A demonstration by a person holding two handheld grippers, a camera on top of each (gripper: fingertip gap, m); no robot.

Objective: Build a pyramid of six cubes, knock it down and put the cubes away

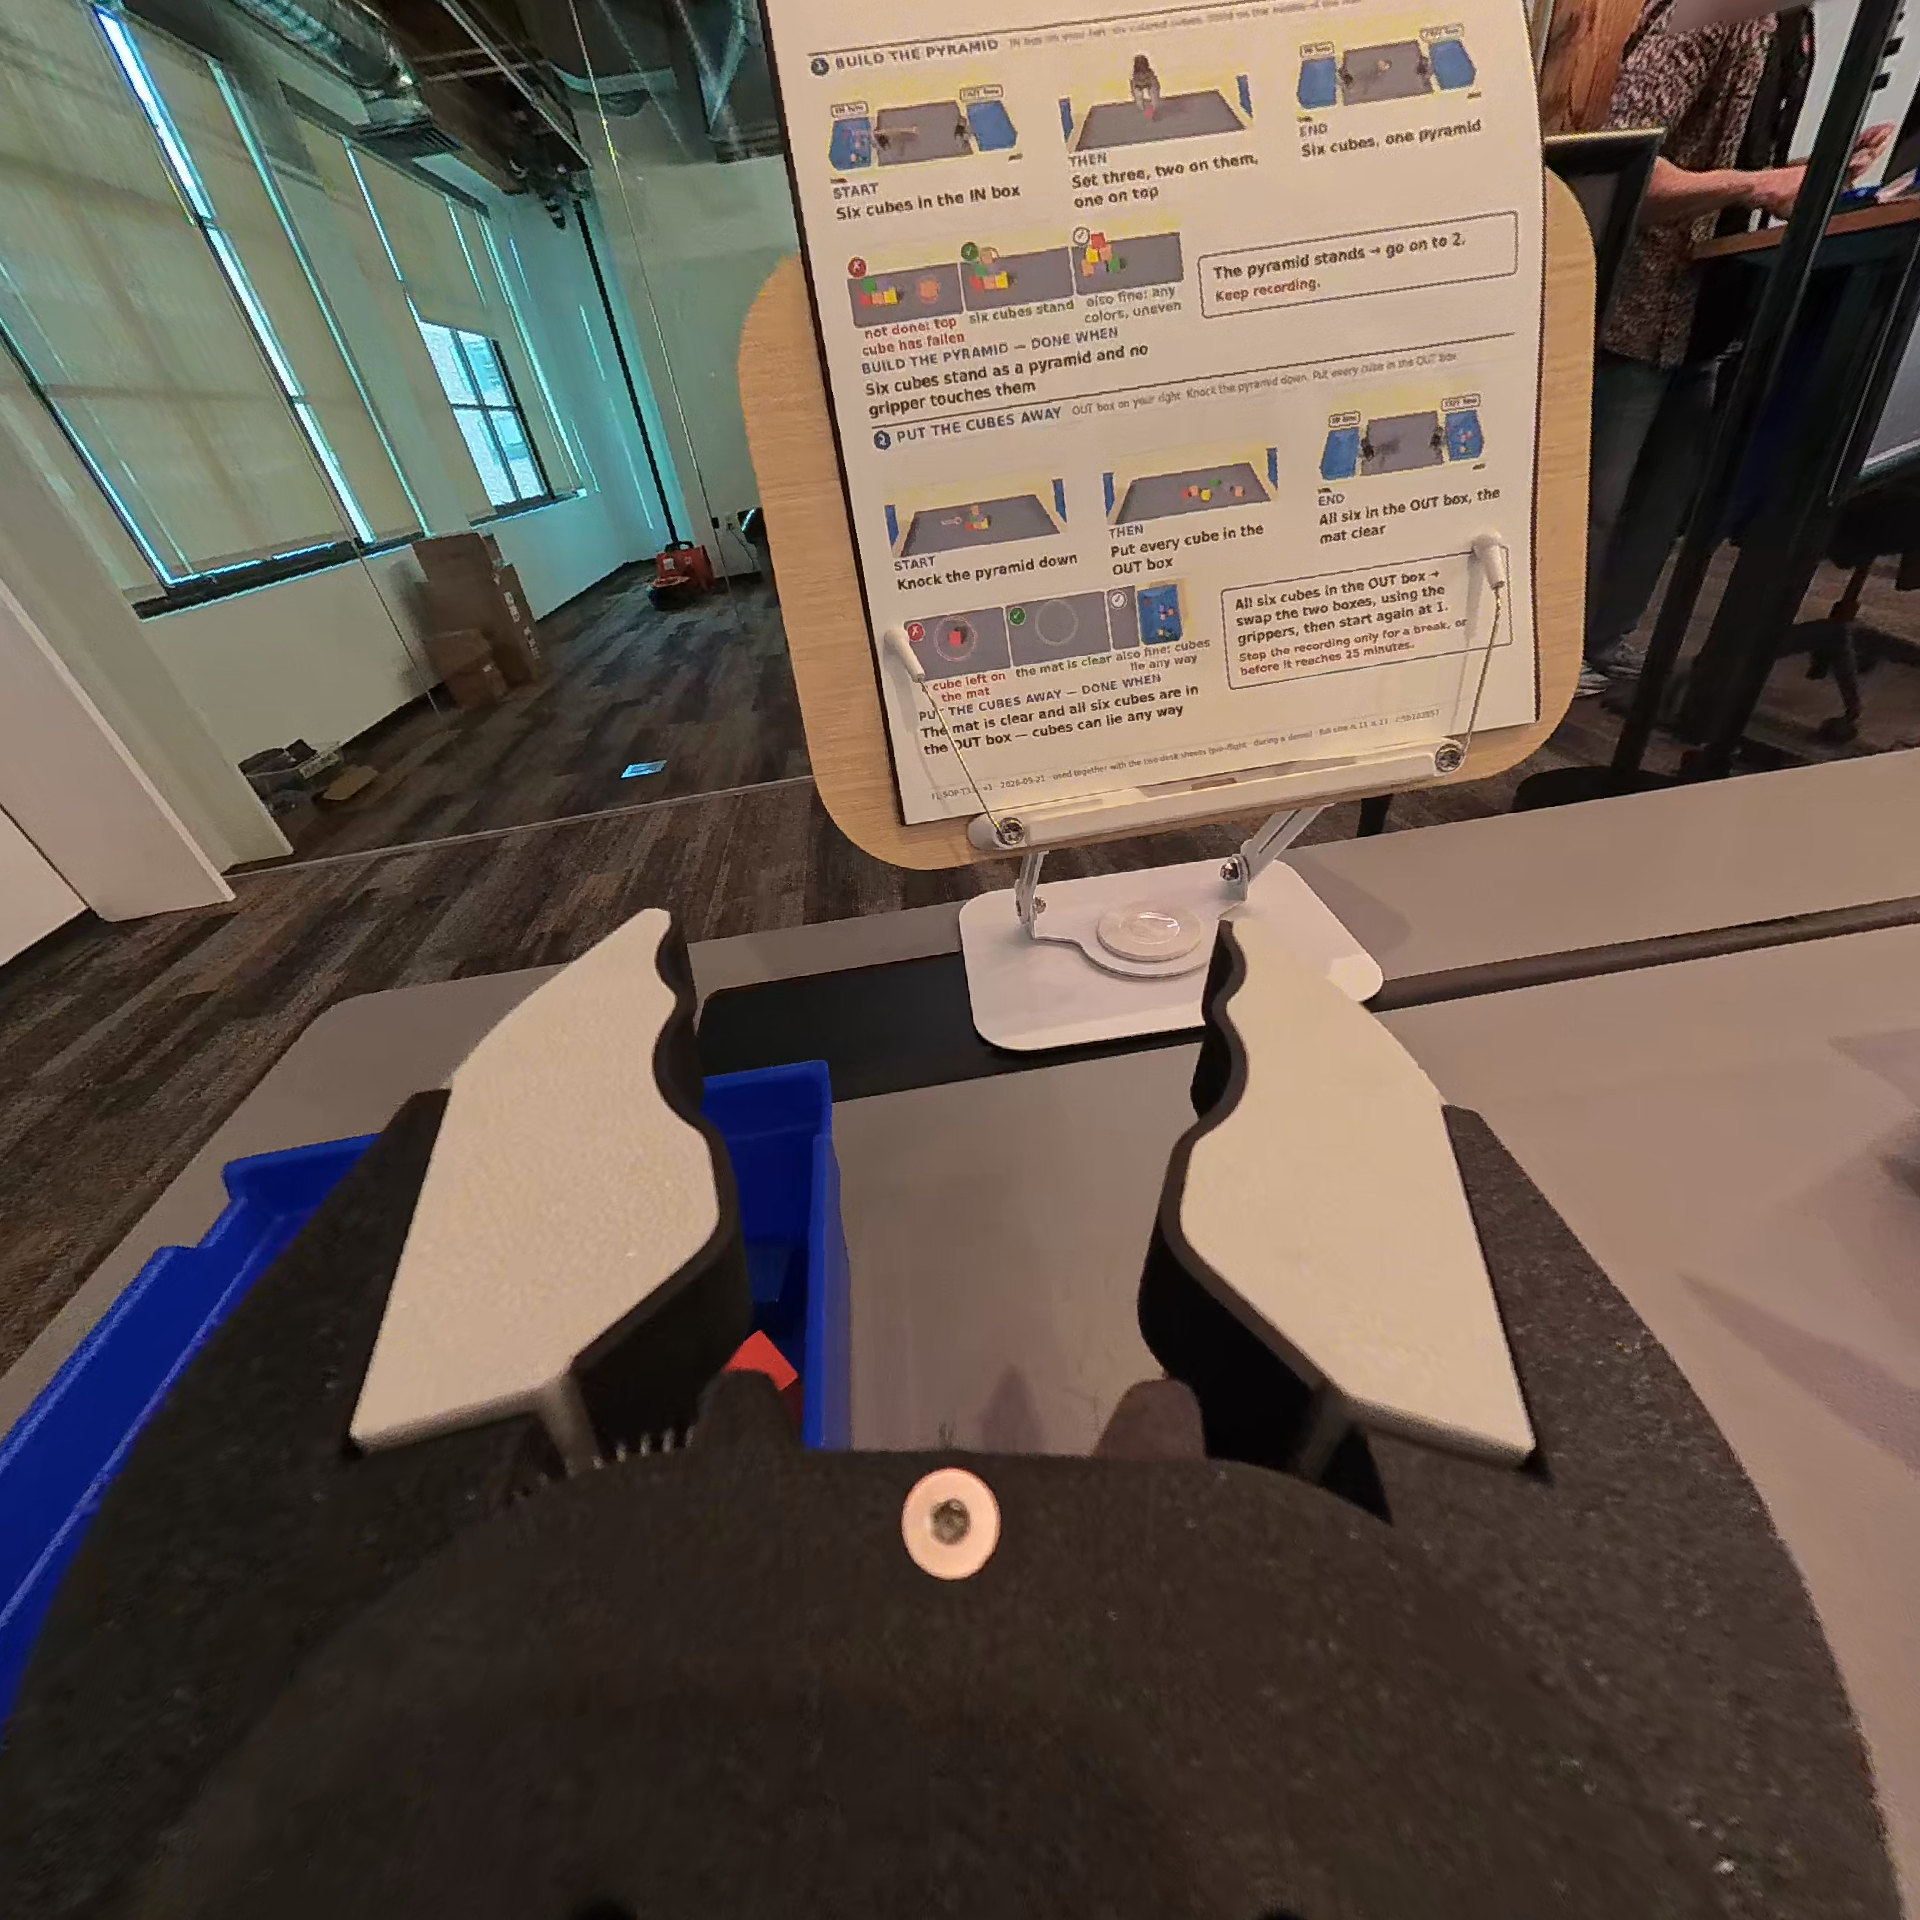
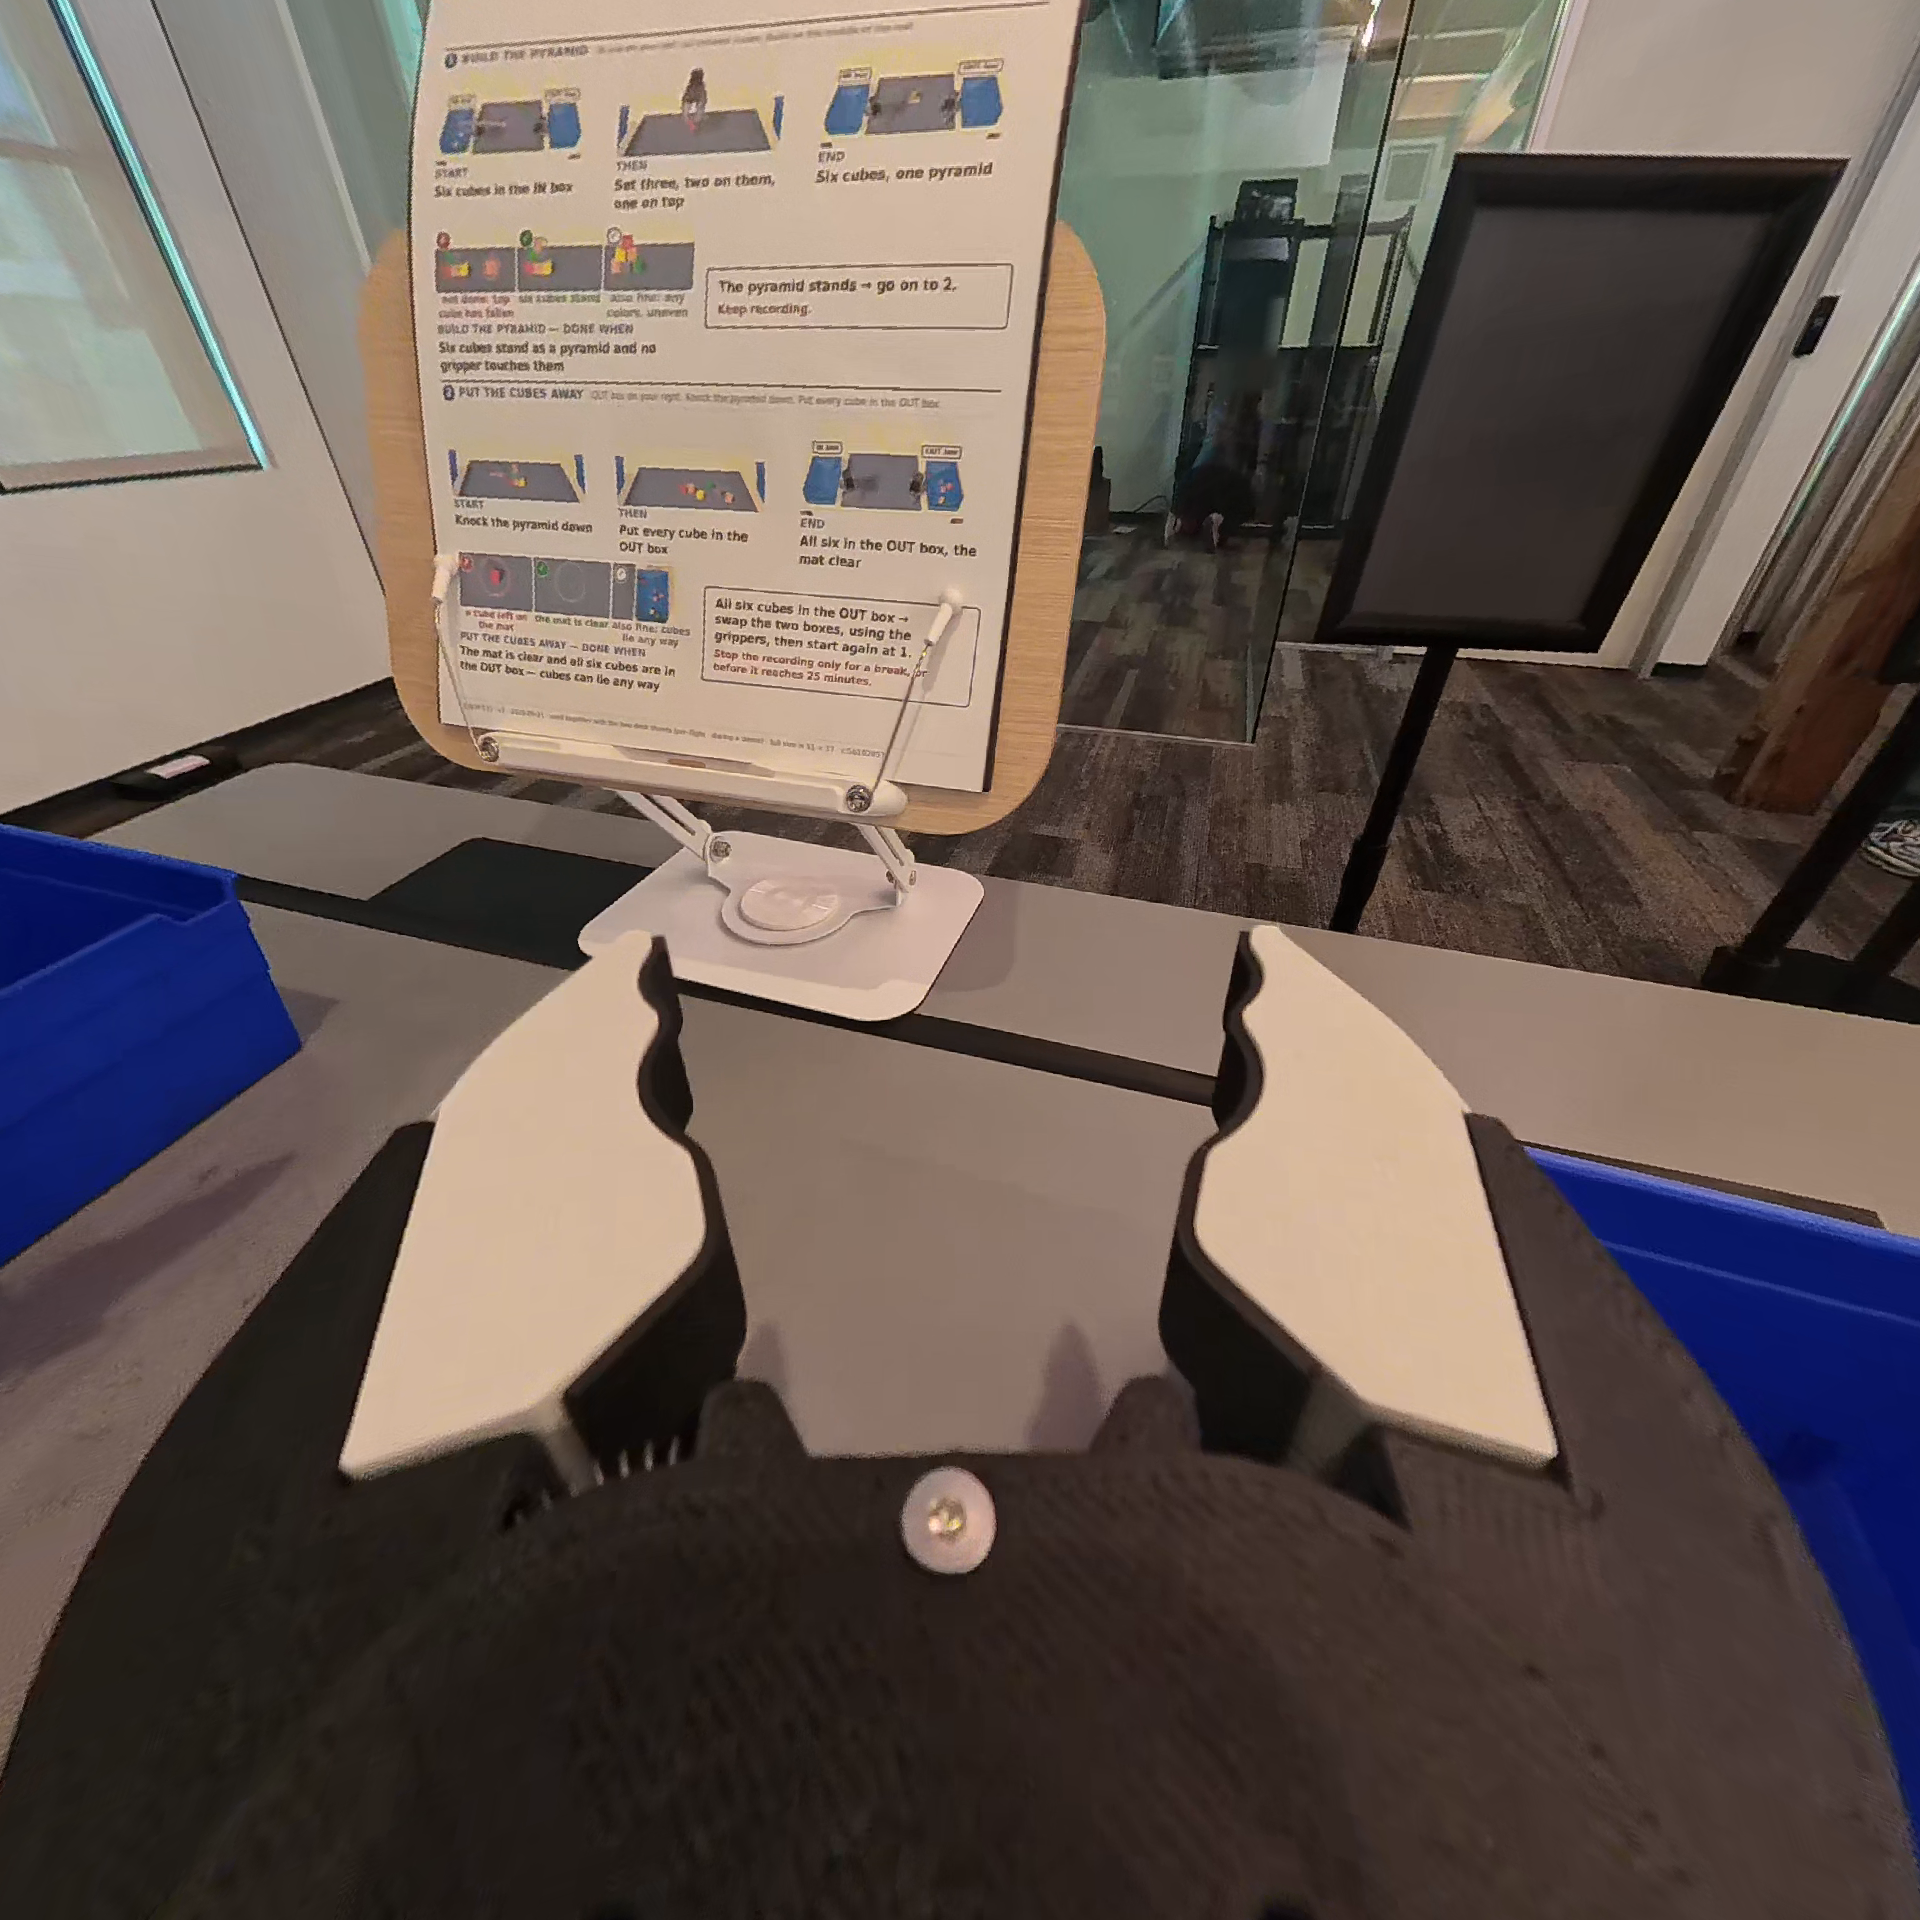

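Nothing looks built yet: both grippers, left (image 1: 940, 1049) and right (image 2: 951, 1039), hover with jaws apart and empty over the bare mat (image 2: 935, 1195), a red cube (image 1: 764, 1363) lying in the left bin (image 1: 800, 1164).

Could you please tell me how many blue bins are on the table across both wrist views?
2. One blue bin sits at the table's left side, under the left gripper's fingers; the other blue bin sits at the right side, beside the right gripper.
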